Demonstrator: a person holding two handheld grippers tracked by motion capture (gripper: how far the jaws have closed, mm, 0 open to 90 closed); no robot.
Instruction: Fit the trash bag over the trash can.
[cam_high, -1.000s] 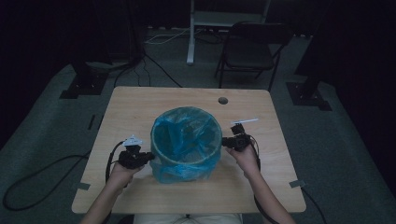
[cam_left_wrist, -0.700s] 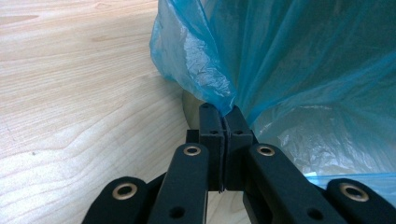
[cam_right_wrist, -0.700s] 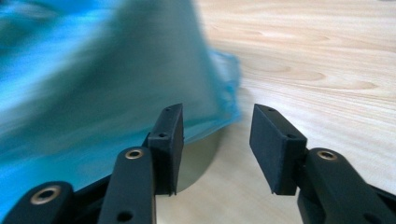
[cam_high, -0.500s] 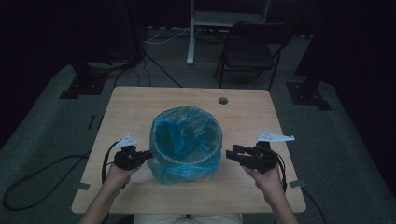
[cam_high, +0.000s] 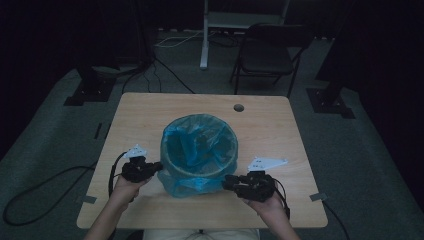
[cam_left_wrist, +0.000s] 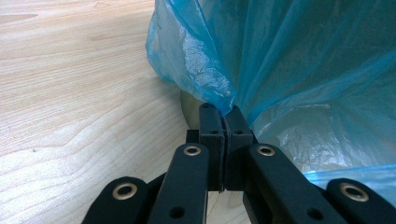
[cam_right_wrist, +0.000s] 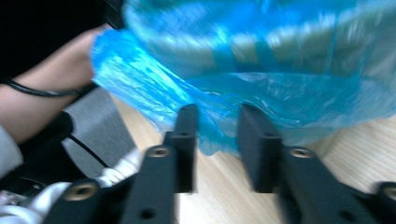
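High view: round bin (cam_high: 199, 172) in the centre of the frame, standing on a light wooden table (cam_high: 150, 112) and lined with a blue plastic bag (cam_high: 200, 142) folded over the rim and hanging down the outside wall. Left gripper (cam_high: 156, 166) at the lower left of the bin, touching the bag's hanging skirt, held by a hand (cam_high: 125, 186) entering from the bottom edge. Right gripper (cam_high: 226, 182) at the lower right of the bin, jaws pointing toward the bag's lower edge, gripped by the other hand (cam_high: 265, 200). Small dark hole (cam_high: 238, 107) in the tabletop above the bin, toward the upper right. Folding chair (cam_high: 267, 52) on the floor beyond the table, near the top of the frame.

Left gripper view: jaws pressed together in the lower middle of the frame, clenched on a pinched fold of the blue plastic bag (cam_left_wrist: 219, 93). Bag film spreading up and to the right; bare wood grain of the table (cam_left_wrist: 70, 93) across the left half.

Right gripper view: picture blurred. Jaws standing apart, released, in the lower middle of the frame, with a crumpled edge of the blue plastic bag (cam_right_wrist: 210, 126) lying between them but not squeezed. Table (cam_right_wrist: 364, 144) at the lower right; a forearm with a black cable at the left edge.
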